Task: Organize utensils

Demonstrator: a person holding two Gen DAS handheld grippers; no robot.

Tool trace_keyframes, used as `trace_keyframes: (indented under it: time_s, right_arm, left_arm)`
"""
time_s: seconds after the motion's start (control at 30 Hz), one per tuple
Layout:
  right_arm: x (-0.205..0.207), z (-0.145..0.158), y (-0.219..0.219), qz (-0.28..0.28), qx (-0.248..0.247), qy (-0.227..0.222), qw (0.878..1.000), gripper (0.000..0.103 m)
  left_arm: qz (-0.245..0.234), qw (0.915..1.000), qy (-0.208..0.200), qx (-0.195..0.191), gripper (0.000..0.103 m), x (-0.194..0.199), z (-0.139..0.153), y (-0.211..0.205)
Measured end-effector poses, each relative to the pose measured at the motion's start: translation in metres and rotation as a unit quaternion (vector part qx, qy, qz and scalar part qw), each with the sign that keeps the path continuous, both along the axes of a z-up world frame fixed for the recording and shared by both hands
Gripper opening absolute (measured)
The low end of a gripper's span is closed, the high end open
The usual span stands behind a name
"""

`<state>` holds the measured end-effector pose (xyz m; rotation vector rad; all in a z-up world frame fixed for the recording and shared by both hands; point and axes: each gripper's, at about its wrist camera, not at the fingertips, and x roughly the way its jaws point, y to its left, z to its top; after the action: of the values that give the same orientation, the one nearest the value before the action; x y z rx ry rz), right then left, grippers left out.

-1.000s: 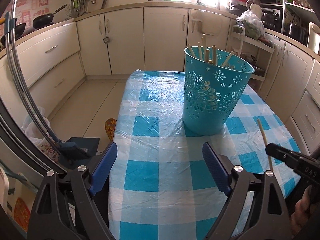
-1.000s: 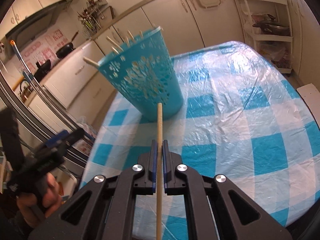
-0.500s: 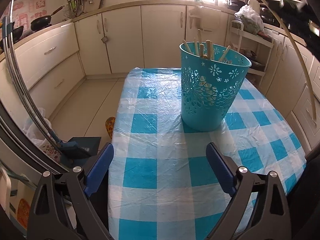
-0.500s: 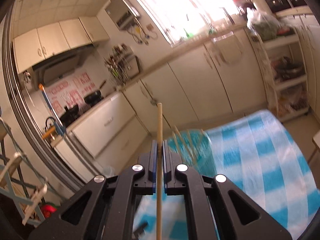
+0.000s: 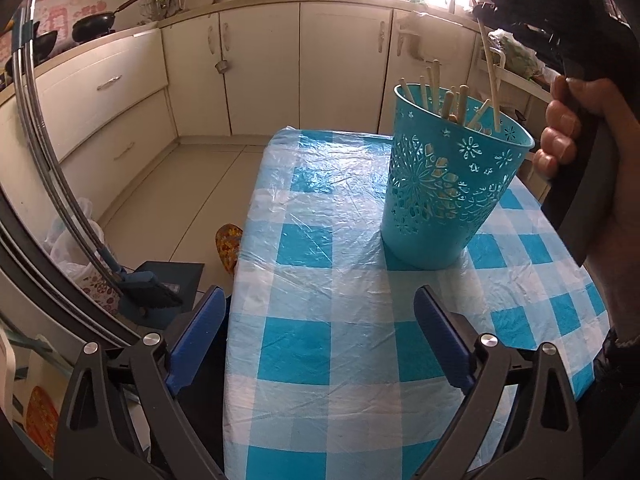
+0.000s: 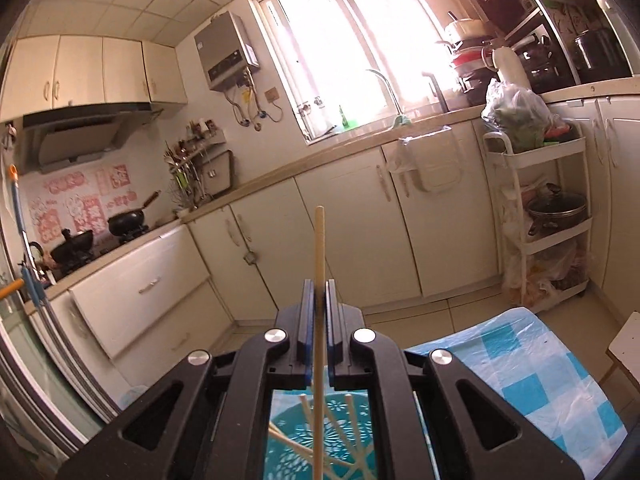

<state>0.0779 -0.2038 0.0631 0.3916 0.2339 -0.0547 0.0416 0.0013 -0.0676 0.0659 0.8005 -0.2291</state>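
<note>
- Step in hand: the right gripper (image 6: 316, 312), clamped on one thin wooden chopstick (image 5: 489, 76), holds it upright over the basket (image 5: 448, 184), lower tip inside the rim.
- Next move (judged): release so the stick drops among the others.
- Left gripper (image 5: 320, 344): jaws have just been opening, empty, above the worktop (image 5: 340, 280).
- Basket: turquoise plastic, tapered, perforated floral walls; worktop cover: glossy checked film.

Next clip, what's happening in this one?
A person is sorting chopsticks into a blue basket on a checked table. The right tool is shut on one chopstick, held over the basket, its lower end at about the rim among the sticks already inside. The left tool hovers low over the table, holding nothing, its jaws just opened wide.
</note>
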Motion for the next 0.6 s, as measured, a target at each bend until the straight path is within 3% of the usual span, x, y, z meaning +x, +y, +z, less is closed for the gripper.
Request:
trace_keyframes:
  time_s: [0.37, 0.6]
  right_arm:
    - [-0.007, -0.037, 0.012, 0.02, -0.029, 0.046, 0.998, 0.007]
    - [-0.051, -0.037, 0.018, 0.05, -0.027, 0.062, 0.996, 0.009]
  left_arm:
    - [0.002, 1.0, -0.004, -0.007, 0.094, 0.0, 0.01, 0.002]
    - [0.01, 0.9996, -0.025, -0.012, 0.095, -0.013, 0.042, 0.009]
